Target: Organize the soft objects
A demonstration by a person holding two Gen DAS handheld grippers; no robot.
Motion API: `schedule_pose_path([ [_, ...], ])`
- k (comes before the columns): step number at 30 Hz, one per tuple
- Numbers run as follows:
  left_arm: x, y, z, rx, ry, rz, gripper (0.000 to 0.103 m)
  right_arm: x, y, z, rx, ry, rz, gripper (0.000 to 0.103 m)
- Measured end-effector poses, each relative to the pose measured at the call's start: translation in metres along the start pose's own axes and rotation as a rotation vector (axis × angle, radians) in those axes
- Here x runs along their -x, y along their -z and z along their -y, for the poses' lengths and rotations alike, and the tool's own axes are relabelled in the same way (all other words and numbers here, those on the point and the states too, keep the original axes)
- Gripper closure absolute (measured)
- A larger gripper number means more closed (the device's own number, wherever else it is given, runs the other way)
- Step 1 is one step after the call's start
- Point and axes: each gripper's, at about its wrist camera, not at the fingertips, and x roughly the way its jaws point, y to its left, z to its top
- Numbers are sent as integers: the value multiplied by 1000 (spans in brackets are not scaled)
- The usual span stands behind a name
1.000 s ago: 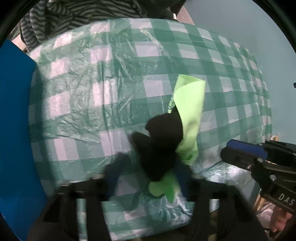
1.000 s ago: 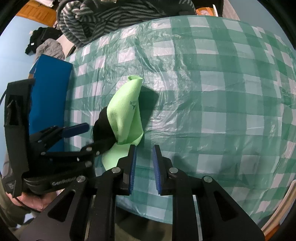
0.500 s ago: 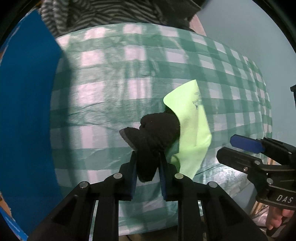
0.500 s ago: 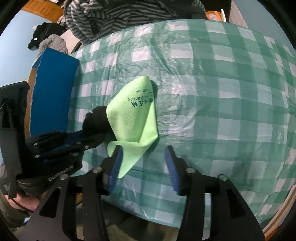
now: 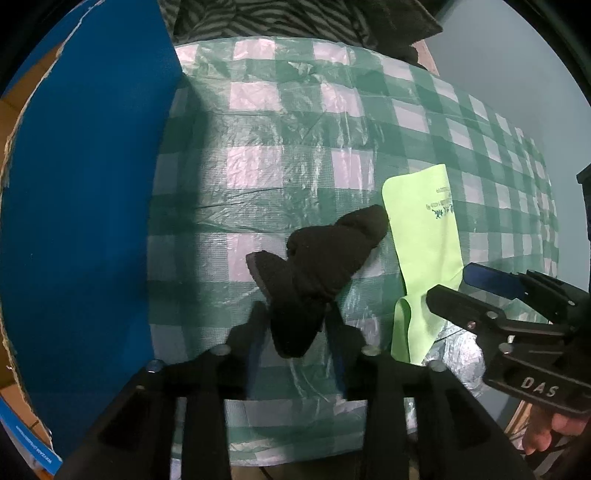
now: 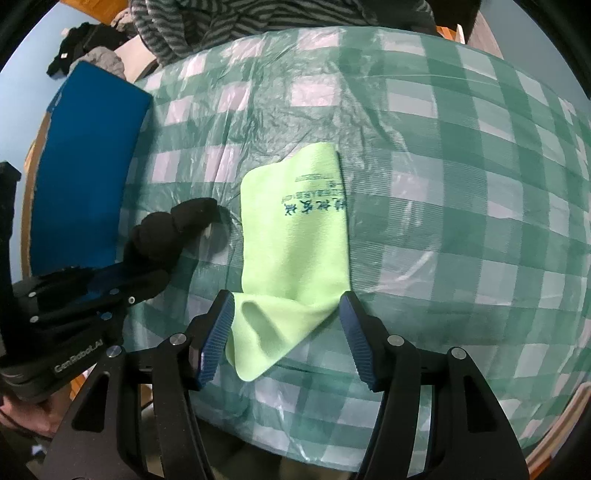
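Observation:
A black sock [image 5: 321,258] lies bunched on the green checked tablecloth [image 5: 277,147], its near end between the blurred fingers of my left gripper [image 5: 293,314]. Those jaws are opening and their pads stand just off the sock. From the right wrist view the sock [image 6: 166,229] sticks out beyond the left gripper [image 6: 147,273]. A lime-green cloth [image 6: 295,240] with printed lettering lies flat to the sock's right. Its near folded corner sits between the wide fingers of my right gripper [image 6: 286,306]. These jaws are opening too, and neither pad presses on the cloth [image 5: 424,229].
A blue box [image 5: 85,184] stands along the table's left side, close to the sock. A striped garment [image 6: 258,18] is heaped at the far edge. Dark and grey clothes [image 6: 92,48] lie beyond the box. The table's near edge runs just under both grippers.
My left gripper carried the black sock leftward, off the green cloth and nearer the blue box, then spread its jaws. My right gripper went from shut to wide open over the cloth.

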Motion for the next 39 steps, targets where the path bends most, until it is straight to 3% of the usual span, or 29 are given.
schedule_pose_path([
  [6,5,-5,-2,-26,-17,27,36,-9,-2,-11,24,62,12,43],
  [17,-11,-34,2,-68,-52,-14,36,-23,-7,-30,56,152,36,45],
  [21,-14,-33,7,-90,-34,-16,50,-25,-4,-36,75,220,53,66],
  [23,-15,-31,9,-93,-36,-13,57,-23,-4,-30,58,224,62,86],
  [25,-14,-30,7,-97,-41,-12,68,-21,-5,-20,22,205,65,94],
  [28,-12,-29,5,-97,-30,-10,69,-16,-7,-5,-48,133,69,95],
  [30,-10,-28,2,-92,-30,-4,70,-14,-7,2,-79,79,68,94],
  [31,-9,-27,1,-89,-25,-2,70,-14,-7,5,-96,63,63,85],
  [32,-7,-26,-1,-85,-20,3,70,-13,-7,5,-105,58,61,65],
  [34,-5,-25,-2,-82,-20,6,71,-9,-7,9,-104,61,82,40],
  [39,3,-14,-4,-82,-16,16,71,-7,-6,8,-64,72,108,38],
])
